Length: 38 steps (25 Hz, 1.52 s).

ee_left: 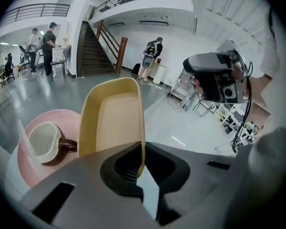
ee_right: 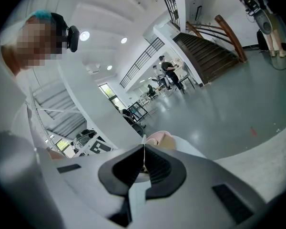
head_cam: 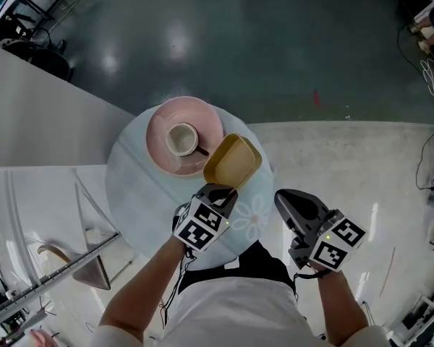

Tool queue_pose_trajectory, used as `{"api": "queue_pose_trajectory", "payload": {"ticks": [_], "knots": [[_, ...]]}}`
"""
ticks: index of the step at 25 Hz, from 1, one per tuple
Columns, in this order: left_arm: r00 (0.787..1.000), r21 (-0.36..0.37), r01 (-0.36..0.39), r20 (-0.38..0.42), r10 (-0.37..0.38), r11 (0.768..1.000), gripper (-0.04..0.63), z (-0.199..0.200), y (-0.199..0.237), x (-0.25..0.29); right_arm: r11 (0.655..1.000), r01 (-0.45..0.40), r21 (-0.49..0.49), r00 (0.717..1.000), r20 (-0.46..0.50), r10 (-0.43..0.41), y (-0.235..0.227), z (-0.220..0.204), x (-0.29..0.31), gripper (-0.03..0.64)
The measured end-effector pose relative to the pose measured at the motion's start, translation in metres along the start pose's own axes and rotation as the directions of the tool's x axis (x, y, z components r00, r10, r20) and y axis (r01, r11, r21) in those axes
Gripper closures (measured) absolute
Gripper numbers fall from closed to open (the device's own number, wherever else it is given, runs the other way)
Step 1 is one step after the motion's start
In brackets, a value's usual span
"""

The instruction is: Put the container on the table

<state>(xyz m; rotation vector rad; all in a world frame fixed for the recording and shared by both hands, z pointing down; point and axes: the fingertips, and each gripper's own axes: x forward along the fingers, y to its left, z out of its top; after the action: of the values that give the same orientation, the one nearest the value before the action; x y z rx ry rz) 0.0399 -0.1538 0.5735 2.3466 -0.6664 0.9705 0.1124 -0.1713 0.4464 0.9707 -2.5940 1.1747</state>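
A yellow container (head_cam: 233,161) hangs tilted over the round pale table (head_cam: 130,186), its near rim pinched in my left gripper (head_cam: 220,192). In the left gripper view the container (ee_left: 115,116) rises from the jaws, whose tips meet on its right wall at my left gripper (ee_left: 141,170). My right gripper (head_cam: 289,202) is held to the right of the table, off its edge, its jaws pressed together with nothing between them; in its own view my right gripper (ee_right: 143,159) points past the table's far side.
A pink plate (head_cam: 159,132) on the table carries a white cup (head_cam: 181,139) with a brown handle, just left of the container. A glass partition (head_cam: 29,114) runs along the left. Grey floor lies beyond the table.
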Motion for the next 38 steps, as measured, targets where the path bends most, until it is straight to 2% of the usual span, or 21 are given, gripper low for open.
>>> {"api": "queue_pose_trajectory", "payload": {"ticks": [9,19,27,33,38], "knots": [[0.986,0.126,-0.005,-0.166,0.027,0.992,0.568,-0.024,0.006,0.036,0.999,0.022,0.031,1.000,-0.017,-0.021,-0.024,-0.005,0.004,0.595],[0.960,0.235,-0.015,-0.270,0.080,0.972,0.568,-0.036,0.007,0.058,0.998,0.041,0.056,0.999,-0.020,-0.040,-0.041,-0.006,0.003,0.595],[0.918,0.352,-0.028,-0.361,0.164,0.935,0.568,-0.052,0.006,0.073,0.996,0.052,0.072,0.998,-0.031,-0.050,-0.053,-0.012,0.000,0.595],[0.877,0.397,-0.013,-0.436,0.201,0.918,0.568,-0.063,0.003,0.078,0.995,0.053,0.079,0.998,-0.033,-0.050,-0.057,-0.015,-0.001,0.595],[0.863,0.430,-0.012,-0.452,0.227,0.903,0.568,-0.066,0.004,0.079,0.995,0.053,0.084,0.998,-0.032,-0.050,-0.059,-0.017,-0.003,0.595]]}}
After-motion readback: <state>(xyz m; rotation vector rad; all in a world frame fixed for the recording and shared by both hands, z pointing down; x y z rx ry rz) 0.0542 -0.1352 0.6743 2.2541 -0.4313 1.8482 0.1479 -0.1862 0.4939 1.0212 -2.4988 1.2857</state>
